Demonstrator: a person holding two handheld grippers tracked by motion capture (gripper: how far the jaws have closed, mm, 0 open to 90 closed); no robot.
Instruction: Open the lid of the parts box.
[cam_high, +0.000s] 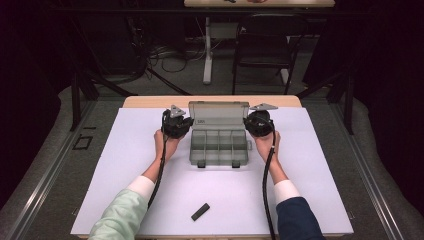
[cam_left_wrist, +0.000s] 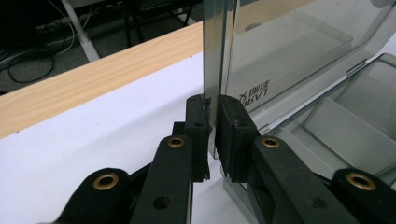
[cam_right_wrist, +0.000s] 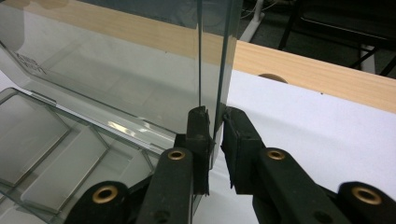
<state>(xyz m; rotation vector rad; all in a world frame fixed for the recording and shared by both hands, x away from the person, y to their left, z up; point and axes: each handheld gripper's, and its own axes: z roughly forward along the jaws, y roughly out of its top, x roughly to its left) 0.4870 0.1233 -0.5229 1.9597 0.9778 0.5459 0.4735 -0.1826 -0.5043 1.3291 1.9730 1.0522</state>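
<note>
- High view: a clear plastic compartment box (cam_high: 218, 145) sits at the far middle of the white table mat (cam_high: 125, 175), its lid (cam_high: 218, 116) standing upright along the far edge.
- High view: the left gripper (cam_high: 186, 122) is at the left end of the raised lid, borne by the person's left hand (cam_high: 166, 142), which comes in on a pale green sleeve.
- High view: the right gripper (cam_high: 249, 122) is at the right end of the lid, borne by the right hand (cam_high: 268, 142) on a dark blue sleeve; a black cable trails back from each gripper toward the near edge.
- High view: a small black block (cam_high: 200, 211) lies alone on the mat near the front edge, well apart from the box and both hands.
- Left gripper view: the jaws are pressed together on the side edge of the lid (cam_left_wrist: 219, 60), one pad on each face of the wall; the box's empty tray compartments (cam_left_wrist: 345, 126) lie to the right, and the wooden table edge (cam_left_wrist: 93, 88) runs behind the mat.
- Right gripper view: the jaws pinch the opposite side edge of the lid (cam_right_wrist: 212, 56), the left pad tight against it and the right pad just beside it; the divided tray (cam_right_wrist: 60, 154) lies lower left, with the wooden table edge (cam_right_wrist: 317, 74) beyond.
</note>
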